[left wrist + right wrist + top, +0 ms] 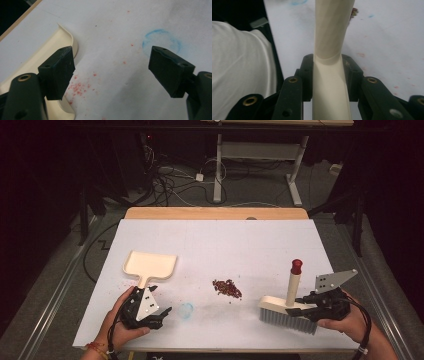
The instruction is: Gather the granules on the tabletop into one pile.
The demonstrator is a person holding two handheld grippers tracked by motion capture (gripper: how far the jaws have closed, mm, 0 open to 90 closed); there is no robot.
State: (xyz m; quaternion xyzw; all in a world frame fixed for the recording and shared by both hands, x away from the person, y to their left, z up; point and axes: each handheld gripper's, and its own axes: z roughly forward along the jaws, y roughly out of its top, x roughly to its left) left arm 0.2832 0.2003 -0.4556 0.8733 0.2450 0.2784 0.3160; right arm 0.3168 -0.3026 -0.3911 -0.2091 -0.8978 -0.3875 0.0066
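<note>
High view: right hand-held gripper (300,306) clamped on the brush (288,312) at the base of its upright handle, bristles down on the white bench (220,245), right of the pile of red crumbs (227,288). Left hand-held gripper (159,306) released, jaws spread, holding nothing, just below the handle of the cream dustpan (149,266). Dustpan flat on the bench, well left of the pile, not yet grasped. Faint blue ring mark (186,310) on the bench just right of the left hand-held gripper. Judged stage: brush picked up, sweeping not begun; crumbs uncollected, dustpan to be taken and brought to the pile. No obstacle between brush and pile.

Left gripper view: jaws wide apart, nothing between them. Dustpan (37,62) edge beside the left-side pad, contact not determinable. Scattered red specks (77,87) on the sheet near the pan; blue ring mark (161,42) ahead of the other pad.

Right gripper view: both pads pressed against the brush handle (332,45), which rises straight between them. White sleeve (239,70) at the left side. A few red specks (362,54) on the bench beyond.
</note>
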